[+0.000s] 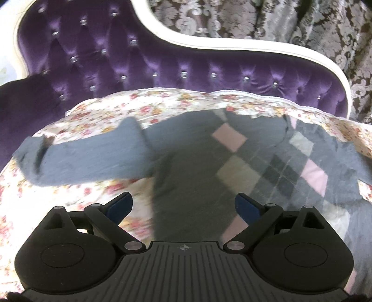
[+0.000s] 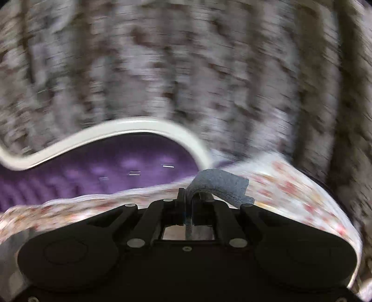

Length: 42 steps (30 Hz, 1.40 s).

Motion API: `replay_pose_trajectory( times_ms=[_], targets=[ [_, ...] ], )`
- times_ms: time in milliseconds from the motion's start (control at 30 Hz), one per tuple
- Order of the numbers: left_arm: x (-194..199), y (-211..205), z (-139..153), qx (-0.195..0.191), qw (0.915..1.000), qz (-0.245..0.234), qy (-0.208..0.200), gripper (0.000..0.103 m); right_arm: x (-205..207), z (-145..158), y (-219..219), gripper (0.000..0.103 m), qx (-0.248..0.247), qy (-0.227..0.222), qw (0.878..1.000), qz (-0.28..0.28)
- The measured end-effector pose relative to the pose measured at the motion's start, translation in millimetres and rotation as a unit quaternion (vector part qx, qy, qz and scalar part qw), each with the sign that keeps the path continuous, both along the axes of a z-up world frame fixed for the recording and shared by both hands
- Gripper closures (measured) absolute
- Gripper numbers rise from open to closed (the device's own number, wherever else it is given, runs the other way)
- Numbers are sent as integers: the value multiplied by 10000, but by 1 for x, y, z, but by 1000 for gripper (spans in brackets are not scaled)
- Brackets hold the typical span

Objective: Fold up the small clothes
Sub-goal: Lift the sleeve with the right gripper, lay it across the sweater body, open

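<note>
A small grey sweater (image 1: 190, 167) with pink, beige and dark argyle diamonds lies spread on a floral cover (image 1: 76, 197). One sleeve (image 1: 88, 158) stretches to the left. My left gripper (image 1: 183, 206) is open and empty, hovering over the sweater's lower body, blue pads (image 1: 247, 209) apart. In the blurred right wrist view, my right gripper (image 2: 189, 197) is shut on a grey piece of the sweater (image 2: 220, 183), which drapes over the fingertips to the right, lifted above the cover.
A purple tufted sofa back (image 1: 139, 58) with a white curved frame (image 1: 232, 46) rises behind the cover. Grey patterned curtains (image 1: 302, 21) hang behind it. The floral cover's edge (image 2: 302, 192) drops off to the right in the right wrist view.
</note>
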<state>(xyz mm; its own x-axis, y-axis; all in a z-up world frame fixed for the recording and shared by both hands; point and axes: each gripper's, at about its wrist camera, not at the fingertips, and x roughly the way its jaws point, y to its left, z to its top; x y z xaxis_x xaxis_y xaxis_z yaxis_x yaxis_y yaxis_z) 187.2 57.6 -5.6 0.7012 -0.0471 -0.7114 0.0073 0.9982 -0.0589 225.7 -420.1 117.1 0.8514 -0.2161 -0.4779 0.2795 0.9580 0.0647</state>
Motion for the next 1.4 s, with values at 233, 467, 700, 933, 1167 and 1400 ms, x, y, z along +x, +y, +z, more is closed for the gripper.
replay_pose_trajectory(
  times_ms=[233, 467, 700, 933, 1167, 1400],
  targets=[
    [-20, 46, -1, 140, 9994, 314, 45, 7, 55, -9, 149, 92, 36, 27, 9899, 1416],
    [-29, 82, -11, 76, 9980, 604, 159, 7, 79, -66, 295, 92, -4, 478, 9609, 2727],
    [-33, 97, -19, 159, 9973, 681, 234, 7, 79, -126, 384, 86, -150, 867, 9381, 3350],
    [-24, 92, -16, 112, 9979, 613, 164, 7, 58, -142, 370, 33, 539, 532, 9099, 4078],
    [3, 61, -6, 25, 9997, 226, 32, 7, 35, -125, 293, 33, 896, 172, 9355, 3413],
    [39, 24, -10, -243, 9996, -139, 55, 16, 7, -150, 242, 33, 519, 438, 9568, 2827]
  ],
)
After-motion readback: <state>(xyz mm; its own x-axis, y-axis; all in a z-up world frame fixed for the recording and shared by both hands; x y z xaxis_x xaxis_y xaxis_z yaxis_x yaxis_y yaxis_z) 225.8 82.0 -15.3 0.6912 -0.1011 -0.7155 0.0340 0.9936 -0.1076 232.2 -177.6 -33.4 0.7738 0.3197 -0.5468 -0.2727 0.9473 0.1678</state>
